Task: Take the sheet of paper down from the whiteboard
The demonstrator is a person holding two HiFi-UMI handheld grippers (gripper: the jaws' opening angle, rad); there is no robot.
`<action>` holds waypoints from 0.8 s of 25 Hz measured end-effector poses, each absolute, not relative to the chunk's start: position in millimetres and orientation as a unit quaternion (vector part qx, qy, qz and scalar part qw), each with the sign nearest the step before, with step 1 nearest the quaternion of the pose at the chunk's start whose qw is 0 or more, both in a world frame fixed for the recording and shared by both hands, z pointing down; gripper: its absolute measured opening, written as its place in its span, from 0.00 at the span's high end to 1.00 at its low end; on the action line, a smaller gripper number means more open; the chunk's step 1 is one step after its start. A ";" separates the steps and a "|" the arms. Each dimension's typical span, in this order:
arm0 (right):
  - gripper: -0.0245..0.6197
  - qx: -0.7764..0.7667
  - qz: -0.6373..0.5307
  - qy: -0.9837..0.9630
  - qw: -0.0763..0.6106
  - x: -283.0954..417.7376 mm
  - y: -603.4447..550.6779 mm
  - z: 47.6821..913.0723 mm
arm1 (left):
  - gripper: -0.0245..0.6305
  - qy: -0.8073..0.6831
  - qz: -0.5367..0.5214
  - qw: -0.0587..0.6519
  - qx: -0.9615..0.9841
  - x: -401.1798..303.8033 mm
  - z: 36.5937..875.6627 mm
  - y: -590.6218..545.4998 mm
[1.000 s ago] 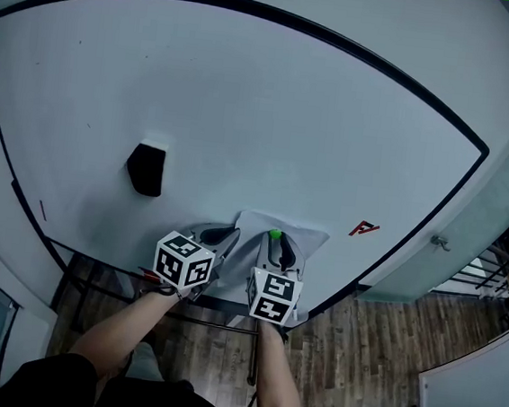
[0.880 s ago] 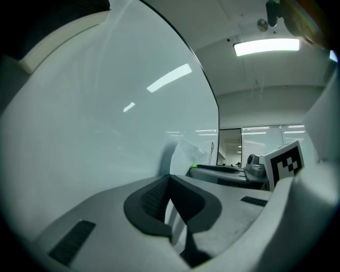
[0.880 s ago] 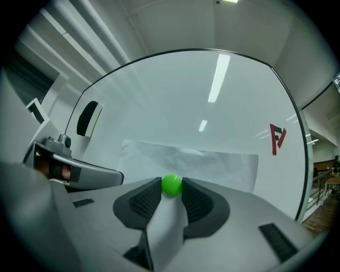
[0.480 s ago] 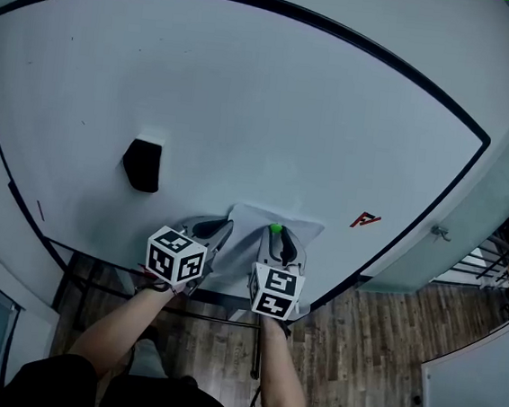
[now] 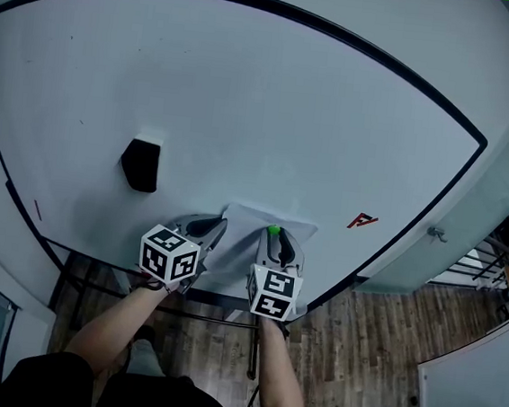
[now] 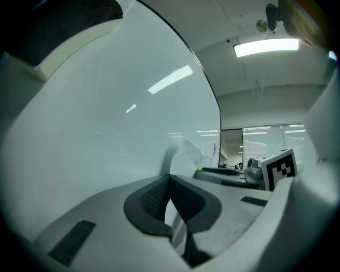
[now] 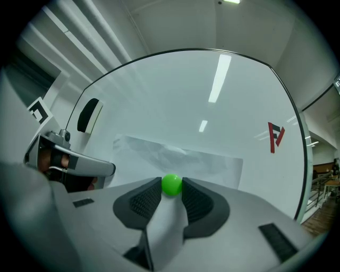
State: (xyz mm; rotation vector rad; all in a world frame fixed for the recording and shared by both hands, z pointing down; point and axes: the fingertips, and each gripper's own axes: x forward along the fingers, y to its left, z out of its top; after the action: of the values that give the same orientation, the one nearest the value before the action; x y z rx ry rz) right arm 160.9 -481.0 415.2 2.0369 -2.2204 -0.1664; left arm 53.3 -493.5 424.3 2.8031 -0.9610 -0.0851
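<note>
Low on the whiteboard [image 5: 248, 89], at 6 o'clock: sheet of paper [image 5: 249, 235] lying flat against it. Black eraser [image 5: 141, 164] well apart at the sheet's 10 o'clock.

Right gripper [image 5: 274, 236] fingers pinching the green magnet [image 7: 171, 184], toward the sheet's 12 o'clock edge. Left gripper [image 5: 214, 230] fingers pressed together, seemingly on the sheet's 9 o'clock edge.

Step in hand, likely: freeing the 1 magnet. Pull straight off the board, no sliding. Hold the left pinch firm, then lift away without creasing.
</note>
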 end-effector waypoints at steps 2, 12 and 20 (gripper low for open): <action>0.76 0.673 -0.056 -0.735 0.062 160.8 -481.5 415.3 | 0.93 -0.324 -0.030 0.089 0.942 51.3 424.3 -494.0; 0.76 0.667 -0.060 -0.739 0.070 157.1 -481.9 418.6 | 0.93 -0.328 -0.036 0.094 0.939 41.5 427.5 -494.9; 0.76 0.666 -0.060 -0.740 0.072 158.0 -482.3 420.7 | 0.93 -0.331 -0.038 0.097 0.938 33.8 428.8 -494.3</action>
State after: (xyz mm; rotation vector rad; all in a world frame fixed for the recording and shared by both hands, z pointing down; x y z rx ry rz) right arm 158.0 -482.3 420.7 2.0000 -2.2241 -0.1816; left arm 33.8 -494.3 428.8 2.7766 -0.9809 -0.1127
